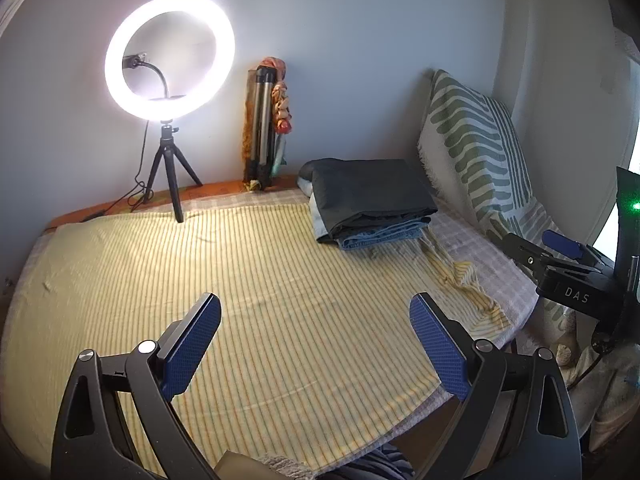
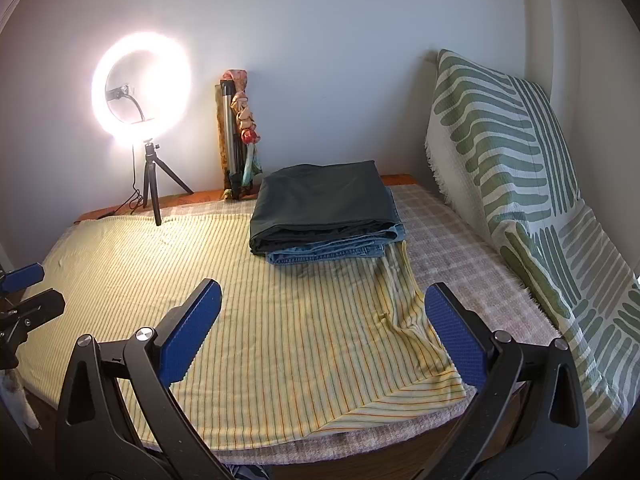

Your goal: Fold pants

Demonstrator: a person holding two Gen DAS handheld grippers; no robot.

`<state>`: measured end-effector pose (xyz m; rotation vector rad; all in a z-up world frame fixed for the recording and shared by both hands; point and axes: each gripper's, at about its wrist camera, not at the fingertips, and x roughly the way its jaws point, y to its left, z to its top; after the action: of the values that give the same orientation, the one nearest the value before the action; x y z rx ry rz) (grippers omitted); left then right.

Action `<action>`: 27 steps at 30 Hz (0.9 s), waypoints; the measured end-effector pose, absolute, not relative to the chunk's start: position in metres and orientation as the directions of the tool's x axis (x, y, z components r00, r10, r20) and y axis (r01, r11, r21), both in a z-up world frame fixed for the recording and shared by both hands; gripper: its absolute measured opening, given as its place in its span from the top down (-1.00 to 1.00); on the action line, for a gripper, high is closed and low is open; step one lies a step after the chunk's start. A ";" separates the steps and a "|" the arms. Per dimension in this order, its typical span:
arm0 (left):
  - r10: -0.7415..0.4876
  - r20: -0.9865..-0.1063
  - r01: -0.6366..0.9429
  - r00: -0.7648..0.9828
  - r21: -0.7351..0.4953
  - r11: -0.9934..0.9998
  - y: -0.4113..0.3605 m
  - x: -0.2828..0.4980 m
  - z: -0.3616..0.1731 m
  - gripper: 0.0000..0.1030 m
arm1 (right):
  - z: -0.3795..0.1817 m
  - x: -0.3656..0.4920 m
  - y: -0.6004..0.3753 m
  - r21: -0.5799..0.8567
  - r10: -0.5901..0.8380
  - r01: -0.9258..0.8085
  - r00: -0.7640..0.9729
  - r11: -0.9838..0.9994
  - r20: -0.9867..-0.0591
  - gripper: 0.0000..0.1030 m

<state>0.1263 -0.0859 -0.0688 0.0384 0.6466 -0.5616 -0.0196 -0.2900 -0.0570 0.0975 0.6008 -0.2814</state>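
Hovering released, left claw point(image 1: 316, 344) and right claw point(image 2: 323, 334), grasping nothing. Folded pants point(image 2: 324, 216) stacked at twelve o'clock on bed point(image 2: 248, 320), clearing folding space.

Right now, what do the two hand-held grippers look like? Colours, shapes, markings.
Both match: black plastic frames with triangular cut-outs and silver pivot screws, each carrying two flat rectangular fingers faced with blue textured pads. The left hand-held gripper and the right hand-held gripper look identical. The left wrist view shows the right one's side lettered "DAS". No sleeves visible.
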 end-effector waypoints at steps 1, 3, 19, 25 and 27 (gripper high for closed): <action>-0.484 -0.578 0.507 0.657 -0.136 0.851 -0.086 0.126 -0.068 -0.85 | -0.057 -0.019 -0.290 0.010 -0.232 0.288 0.788 0.957 -0.570 -1.00; -0.484 -0.575 0.508 0.660 -0.134 0.851 -0.086 0.124 -0.067 -0.85 | -0.057 -0.019 -0.290 0.010 -0.232 0.288 0.788 0.957 -0.570 -1.00; -0.502 -0.568 0.520 0.653 -0.146 0.842 -0.087 0.122 -0.064 -0.85 | -0.056 -0.021 -0.291 0.020 -0.227 0.290 0.787 0.957 -0.574 -1.00; -0.502 -0.567 0.518 0.653 -0.149 0.842 -0.087 0.123 -0.064 -0.85 | -0.056 -0.021 -0.291 0.021 -0.229 0.294 0.785 0.955 -0.575 -1.00; -0.502 -0.568 0.516 0.652 -0.152 0.843 -0.086 0.123 -0.064 -0.85 | -0.056 -0.021 -0.291 0.020 -0.228 0.292 0.786 0.956 -0.575 -1.00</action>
<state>0.1230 -0.0865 -0.0640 0.0244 0.6377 -0.5779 -0.0205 -0.2910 -0.0559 0.1103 0.6053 -0.2811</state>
